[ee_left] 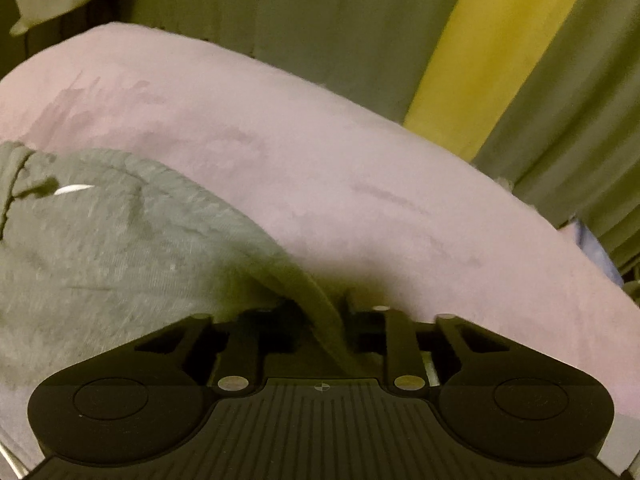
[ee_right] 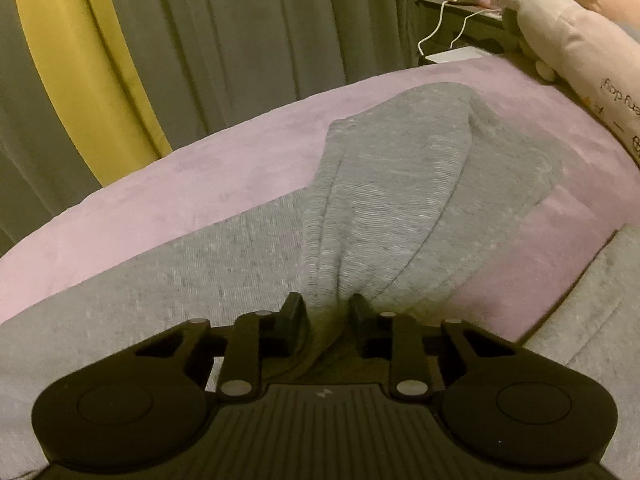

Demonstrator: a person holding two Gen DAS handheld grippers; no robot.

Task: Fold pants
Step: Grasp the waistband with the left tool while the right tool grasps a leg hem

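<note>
Grey knit pants (ee_left: 100,260) lie on a pink bed cover (ee_left: 280,140). In the left wrist view the pants fill the left side, and a folded edge of them runs down between the black fingers of my left gripper (ee_left: 320,308), which is shut on that edge. In the right wrist view the pants (ee_right: 400,184) stretch away towards the far side of the bed cover (ee_right: 160,200), with one layer folded over. My right gripper (ee_right: 326,308) is shut on a bunched pleat of the grey cloth, which rises in ridges from between the fingers.
Grey-green curtains with a yellow stripe (ee_left: 480,60) (ee_right: 80,60) hang behind the bed. A pale plush pillow (ee_right: 580,48) lies at the far right, by a dark shelf with white cables (ee_right: 452,12). More grey cloth (ee_right: 592,320) lies at the right edge.
</note>
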